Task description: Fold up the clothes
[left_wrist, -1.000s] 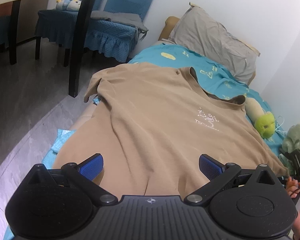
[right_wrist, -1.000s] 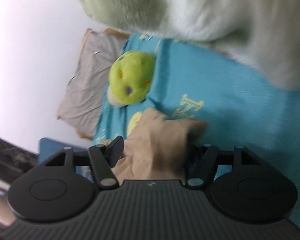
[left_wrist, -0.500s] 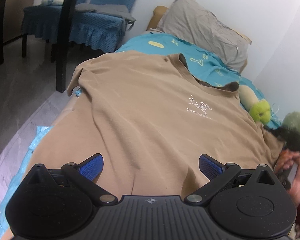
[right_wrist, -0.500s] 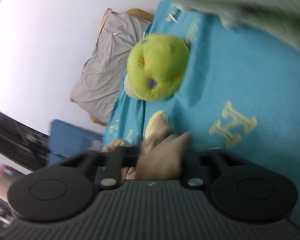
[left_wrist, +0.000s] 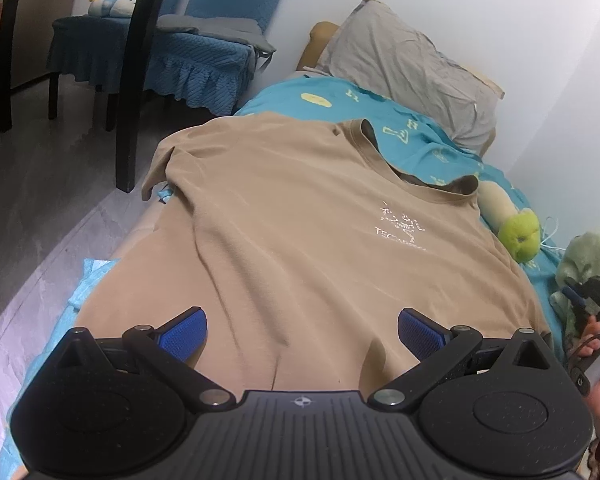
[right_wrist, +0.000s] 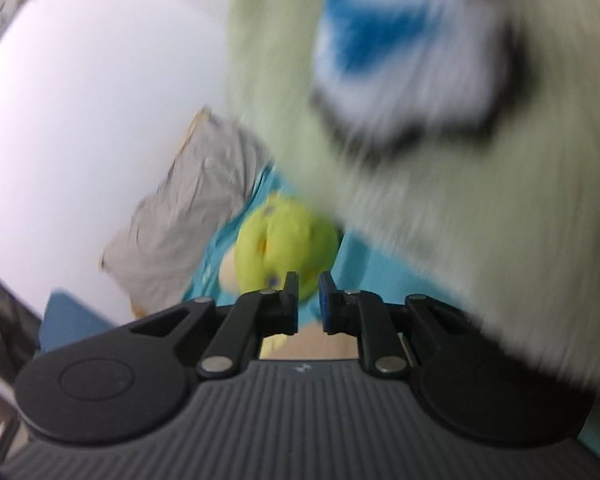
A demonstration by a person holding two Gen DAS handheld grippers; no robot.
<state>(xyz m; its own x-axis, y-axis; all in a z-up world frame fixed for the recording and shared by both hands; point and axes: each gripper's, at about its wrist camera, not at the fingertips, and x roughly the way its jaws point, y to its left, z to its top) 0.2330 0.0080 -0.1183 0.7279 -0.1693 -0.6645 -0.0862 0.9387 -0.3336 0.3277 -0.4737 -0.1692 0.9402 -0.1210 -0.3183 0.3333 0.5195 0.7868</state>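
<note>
A tan T-shirt (left_wrist: pixel 300 248) with a white chest print lies spread face up on the blue bed sheet (left_wrist: pixel 420 140), collar toward the pillow. My left gripper (left_wrist: pixel 302 332) is open, its blue pads over the shirt's lower hem, holding nothing. My right gripper (right_wrist: pixel 308 300) has its jaws nearly shut with a narrow gap and nothing between them. It points at a yellow-green plush (right_wrist: pixel 286 246), with a strip of tan shirt (right_wrist: pixel 308 346) showing below the fingers. The right gripper also shows at the right edge of the left wrist view (left_wrist: pixel 596 296), beside the shirt's right side.
A grey pillow (left_wrist: pixel 412 72) leans on the wall at the bed's head. A yellow-green plush (left_wrist: pixel 520 236) and a pale green plush (left_wrist: pixel 592 252) lie right of the shirt; the latter is blurred and close (right_wrist: pixel 460 160) in the right wrist view. A dark chair leg (left_wrist: pixel 134 80) and blue-covered chairs (left_wrist: pixel 172 60) stand on the left floor.
My right gripper let go of the tan shirt fabric it pinched, closed its jaws almost fully and swung up toward the plush toys. My left gripper stayed open over the hem.
</note>
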